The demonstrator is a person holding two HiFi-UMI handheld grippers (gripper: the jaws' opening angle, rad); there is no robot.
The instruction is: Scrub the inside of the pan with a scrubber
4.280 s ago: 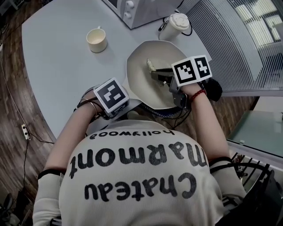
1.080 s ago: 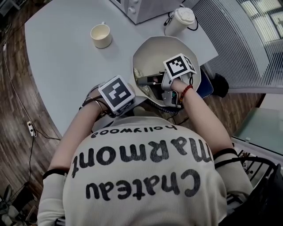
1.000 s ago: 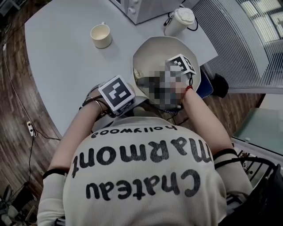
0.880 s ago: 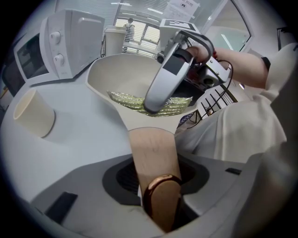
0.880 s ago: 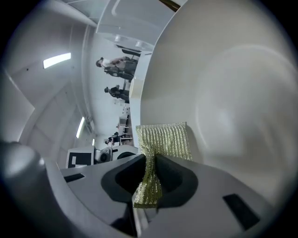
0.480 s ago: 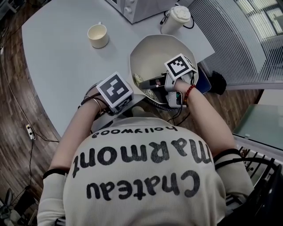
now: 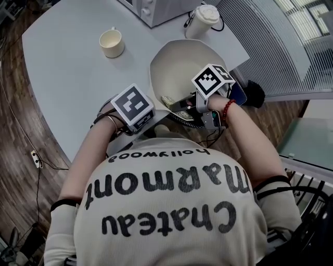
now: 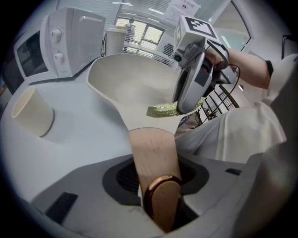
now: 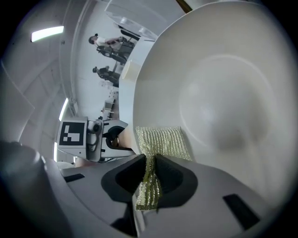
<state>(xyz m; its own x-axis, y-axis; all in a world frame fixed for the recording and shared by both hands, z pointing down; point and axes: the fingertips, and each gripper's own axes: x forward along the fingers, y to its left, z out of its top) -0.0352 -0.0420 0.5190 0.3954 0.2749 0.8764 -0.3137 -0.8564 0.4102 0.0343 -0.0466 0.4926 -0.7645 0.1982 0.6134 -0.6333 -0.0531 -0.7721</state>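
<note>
Pan (image 7: 174,70) rests at the table's (image 7: 67,78) near edge, its stiff wooden handle (image 8: 151,153) clamped in the left tongs (image 8: 156,190), which looks the sensible hold. Right tongs (image 9: 150,169) pinch the soft, floppy mesh scrubber (image 9: 160,139), apparently pressed against the pan's smooth inner wall.

Microwave (image 7: 156,9), kettle (image 7: 202,22) behind pan (image 7: 171,67), cup (image 7: 112,43) apart
</note>
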